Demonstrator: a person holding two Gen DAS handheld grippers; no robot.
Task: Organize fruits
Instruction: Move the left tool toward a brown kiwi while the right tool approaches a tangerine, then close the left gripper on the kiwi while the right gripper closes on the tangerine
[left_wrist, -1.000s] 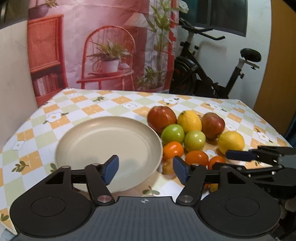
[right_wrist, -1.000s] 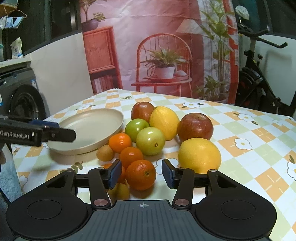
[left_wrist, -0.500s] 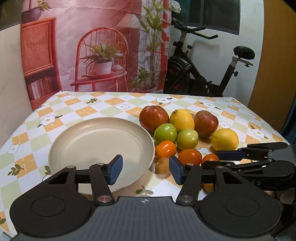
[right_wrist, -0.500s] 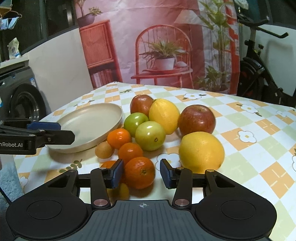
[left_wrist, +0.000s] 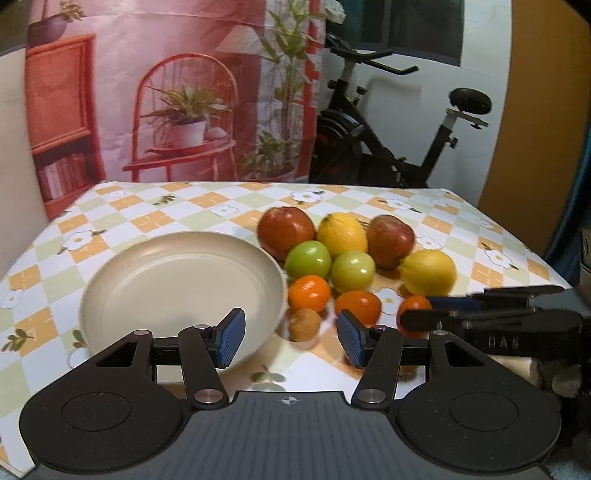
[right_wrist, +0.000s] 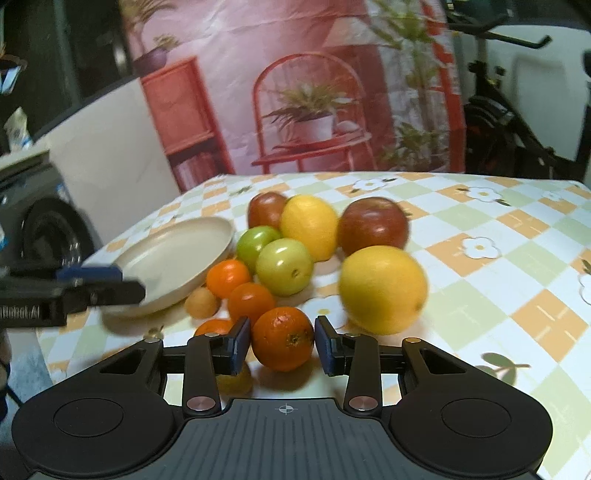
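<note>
Left wrist: checkered desk (left_wrist: 155, 221), cream plate (left_wrist: 177, 280) beside fruit cluster; left gripper (left_wrist: 291, 338) fingers apart, closing slightly, nothing between.
Right wrist: right gripper (right_wrist: 283, 345) fingers clamped on mandarin (right_wrist: 282, 338) at cluster's near edge.

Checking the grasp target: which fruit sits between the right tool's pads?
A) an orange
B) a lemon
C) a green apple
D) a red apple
A: in the right wrist view the right tool has its blue pads closed on either side of the orange.
</note>
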